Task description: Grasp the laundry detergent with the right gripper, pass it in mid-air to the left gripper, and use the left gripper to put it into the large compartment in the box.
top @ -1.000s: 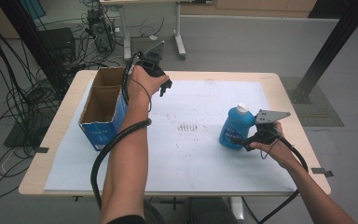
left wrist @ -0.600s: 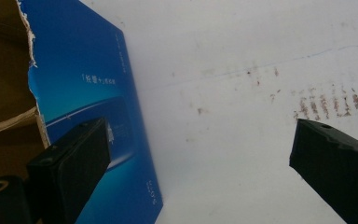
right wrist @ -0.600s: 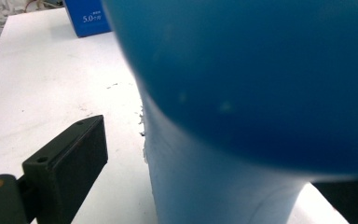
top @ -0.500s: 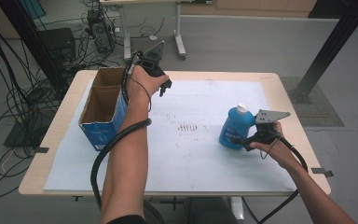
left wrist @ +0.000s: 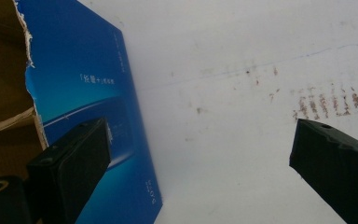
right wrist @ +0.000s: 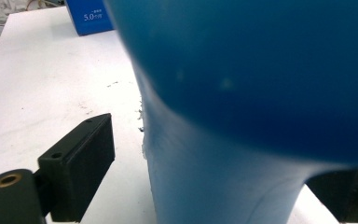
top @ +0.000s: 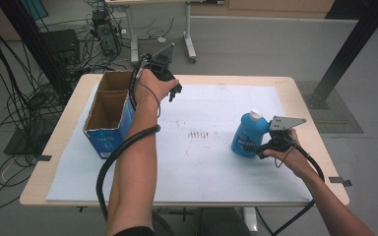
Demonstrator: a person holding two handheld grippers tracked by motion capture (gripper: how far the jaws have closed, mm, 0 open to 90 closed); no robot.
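Note:
A blue bottle with a white cap (top: 248,133) stands upright on the white sheet at the right. My right gripper (top: 260,147) is at the bottle's base, its jaws open on either side of it. In the right gripper view the bottle (right wrist: 261,70) sits between the jaws of the right gripper (right wrist: 214,186), with a gap showing at the left jaw. An open blue cardboard box (top: 109,118) stands at the left. My left gripper (top: 173,91) hangs open just right of the box's far end. In the left gripper view, the left gripper (left wrist: 200,163) holds nothing and the box wall (left wrist: 88,93) is at its left.
A white sheet (top: 202,187) covers most of the wooden table (top: 315,128), with dark smudges (top: 202,133) at its middle. Black cables trail from both grippers. Beyond the table lie tangled cables (top: 24,98), desk legs and a black post (top: 344,54).
My right gripper has edged slightly left toward the bottle's base. The left gripper, the box and the bottle stay where they were.

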